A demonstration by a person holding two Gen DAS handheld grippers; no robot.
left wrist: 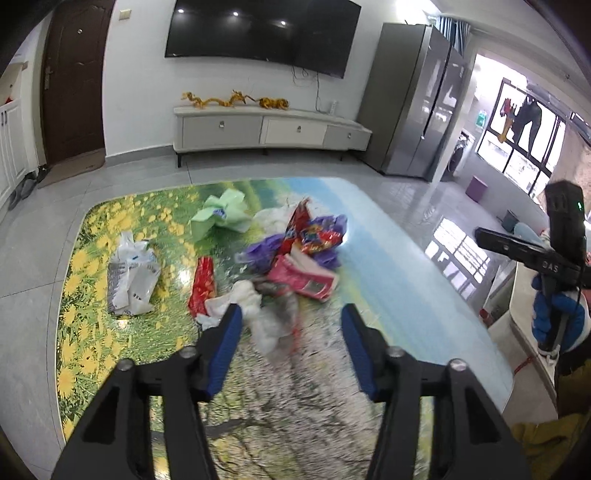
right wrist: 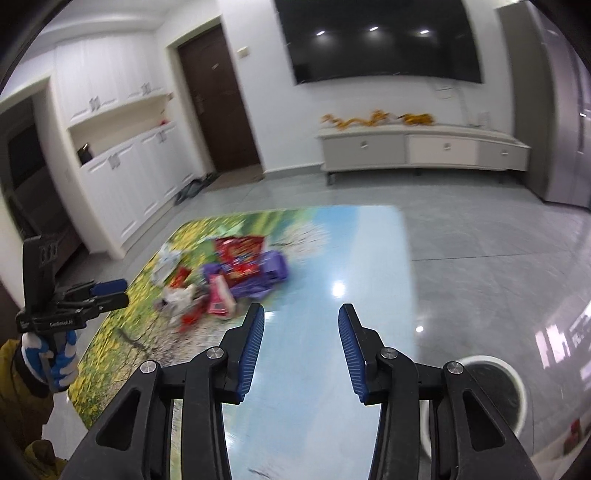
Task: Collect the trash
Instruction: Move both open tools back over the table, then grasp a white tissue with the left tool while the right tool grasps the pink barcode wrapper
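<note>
Hovering over the glossy table with a printed meadow-and-sky top [left wrist: 424, 295], the left gripper [left wrist: 291, 314] has its ribbed blue pads spread wide with nothing between them. Just past its fingertips sits a crumpled white plastic wad [left wrist: 255, 314], soft and kind of blurry, touching the near edge of the trash heap.

Bit further in, the heap itself is a tangle: a pink crinkly snack packet [left wrist: 306, 280], a shiny red foil wrapper [left wrist: 202, 288] lying flat beside it, then a purple plastic bag [left wrist: 328, 236] bunched under a red printed chip bag [left wrist: 314, 232]. Off to the left, apart from the pile, there's a white-and-grey plastic shopping bag [left wrist: 133, 280], and behind that a pale green crumpled bag [left wrist: 221, 216].

The right gripper [right wrist: 301, 325] is also wide open and empty, over the smooth blue sky end of the table, with the trash pile well off to its left. Low on its right is a round white bin with a dark liner [right wrist: 495, 391] on the grey tiled floor [right wrist: 480, 240].

Far back: a long white low cabinet [left wrist: 266, 129] with golden dragon ornaments [left wrist: 232, 99] on top, a big black wall-mounted TV [left wrist: 266, 33], a tall steel fridge [left wrist: 417, 107], and a dark brown door [left wrist: 74, 81].
</note>
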